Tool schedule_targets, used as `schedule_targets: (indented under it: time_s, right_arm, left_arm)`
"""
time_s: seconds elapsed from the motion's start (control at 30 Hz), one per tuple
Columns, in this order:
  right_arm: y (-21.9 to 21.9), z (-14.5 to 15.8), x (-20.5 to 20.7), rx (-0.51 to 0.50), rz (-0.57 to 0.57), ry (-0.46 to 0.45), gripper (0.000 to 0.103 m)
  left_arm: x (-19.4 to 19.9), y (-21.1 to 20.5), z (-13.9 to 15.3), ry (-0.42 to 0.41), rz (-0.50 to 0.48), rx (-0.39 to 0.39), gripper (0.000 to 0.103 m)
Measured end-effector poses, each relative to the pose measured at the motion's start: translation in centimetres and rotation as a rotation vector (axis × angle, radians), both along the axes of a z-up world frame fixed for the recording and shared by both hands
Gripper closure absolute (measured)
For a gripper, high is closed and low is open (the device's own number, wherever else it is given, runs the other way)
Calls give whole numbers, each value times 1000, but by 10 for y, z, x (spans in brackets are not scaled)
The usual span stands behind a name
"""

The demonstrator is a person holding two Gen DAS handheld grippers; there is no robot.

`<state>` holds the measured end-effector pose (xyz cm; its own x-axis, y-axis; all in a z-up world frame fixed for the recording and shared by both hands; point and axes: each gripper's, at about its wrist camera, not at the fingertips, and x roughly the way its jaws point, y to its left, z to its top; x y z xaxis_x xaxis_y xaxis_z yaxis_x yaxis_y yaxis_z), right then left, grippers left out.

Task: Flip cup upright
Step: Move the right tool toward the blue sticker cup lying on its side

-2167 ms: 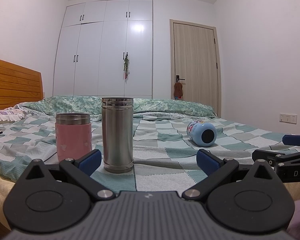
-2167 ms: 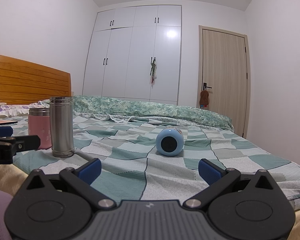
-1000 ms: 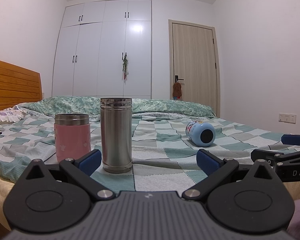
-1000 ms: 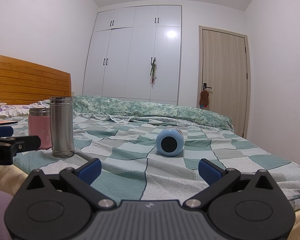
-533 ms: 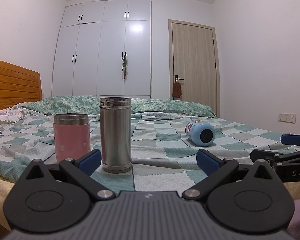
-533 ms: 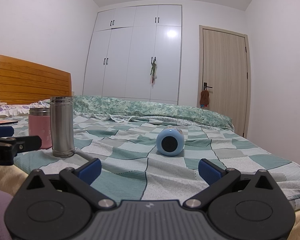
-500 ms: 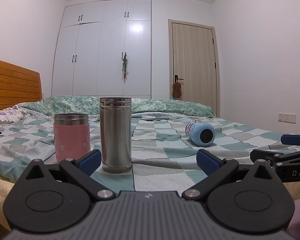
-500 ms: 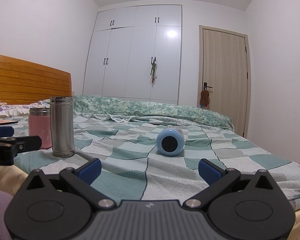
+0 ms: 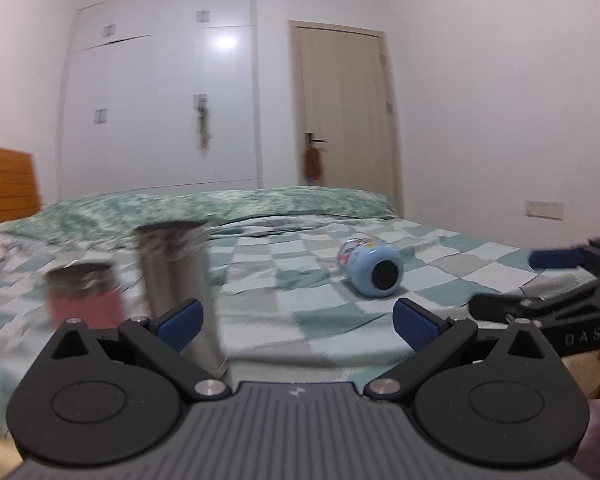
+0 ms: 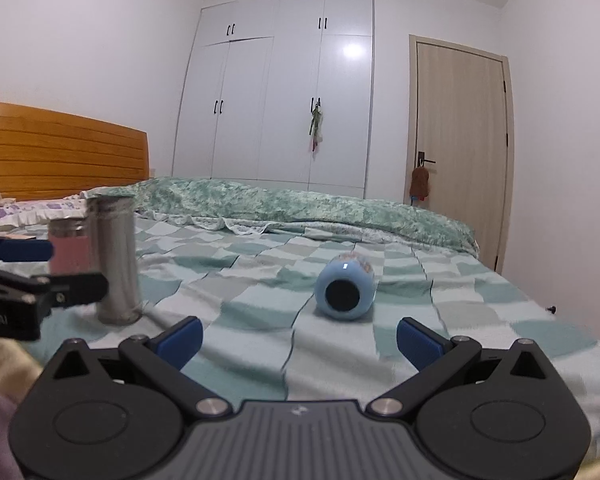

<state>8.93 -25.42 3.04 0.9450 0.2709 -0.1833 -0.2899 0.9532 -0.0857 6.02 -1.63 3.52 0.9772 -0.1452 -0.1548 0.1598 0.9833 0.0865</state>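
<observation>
A light blue cup (image 9: pixel 371 269) lies on its side on the checked bedspread, its dark round end facing me; it also shows in the right wrist view (image 10: pixel 345 291). My left gripper (image 9: pixel 298 322) is open and empty, well short of the cup, which lies ahead and to the right. My right gripper (image 10: pixel 299 340) is open and empty, with the cup ahead just beyond the fingertips. Each gripper shows at the edge of the other's view.
A tall steel flask (image 10: pixel 115 258) and a pink flask (image 10: pixel 69 246) stand upright on the left of the bed; both are blurred in the left wrist view. A wooden headboard (image 10: pixel 60 148), white wardrobe (image 10: pixel 284 92) and door (image 10: pixel 458 152) lie behind.
Both grippers have moved forward and up over the bed toward the blue cup. The left view swung right and is blurred. The cups have not moved.
</observation>
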Motion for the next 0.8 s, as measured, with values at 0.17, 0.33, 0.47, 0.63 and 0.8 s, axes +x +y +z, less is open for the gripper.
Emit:
schedule_targets:
  time_s: [0.17,0.33,0.47,0.63,0.8]
  right_arm:
    - [-7,23,45,-22,-23,21,0]
    - [-11,40,102,-62,-40,86,0]
    - [-10,41,148,-76,-49,160,0]
    - [-2,36,199,-90,-49,217,0]
    - [10,29,237,-88,-39,272,0]
  left_arm:
    - [53,-18,14,5,-68,83,0]
    - [112,-30,19,39,-119,109,0]
    - [157,-35,15,75,-155,127,0]
    - [196,-34,9,122,-195,153,0]
    - [230,-31,5,153,-241,180,0]
